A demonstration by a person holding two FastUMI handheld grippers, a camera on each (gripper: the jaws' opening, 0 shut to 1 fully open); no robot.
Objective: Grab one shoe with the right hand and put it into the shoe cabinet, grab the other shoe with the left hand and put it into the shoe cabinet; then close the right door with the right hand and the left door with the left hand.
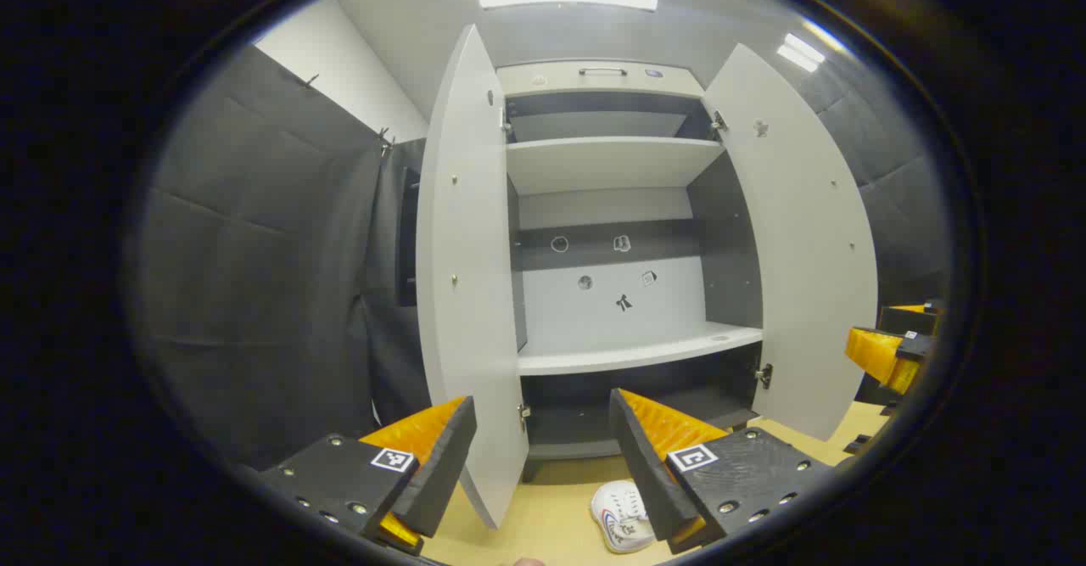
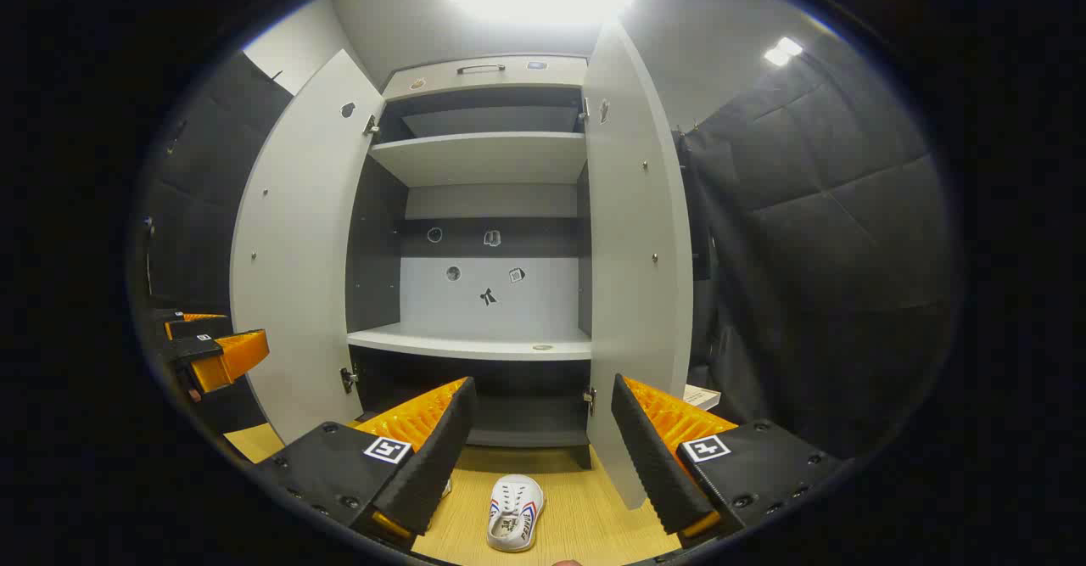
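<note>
The shoe cabinet [image 2: 484, 210] stands straight ahead of both tools, its shelves bare. The left door [image 1: 467, 277] and right door [image 2: 636, 277] are both swung wide toward the viewer. Neither shoe is inside yet, so the job looks to be at its start: the right-hand grab.

On the wooden floor [image 2: 585, 515], just ahead of and below the right gripper [image 2: 543, 447], lies a white shoe [image 2: 515, 512]. It sits between the lines of the two spread fingers, a little toward the left one, and nothing is held. Its long axis runs nearly straight away from the tool; which end is the toe I cannot tell for sure. A sliver of something pale peeks out by the left finger, too hidden to name.

The left gripper [image 1: 543, 456] is spread and empty too, with a shoe [image 1: 622, 515] below it, beside its right finger.

To grab well, the right tool should drop so the fingers straddle the shoe's width near its middle, then lift clear of the right door's lower edge.
</note>
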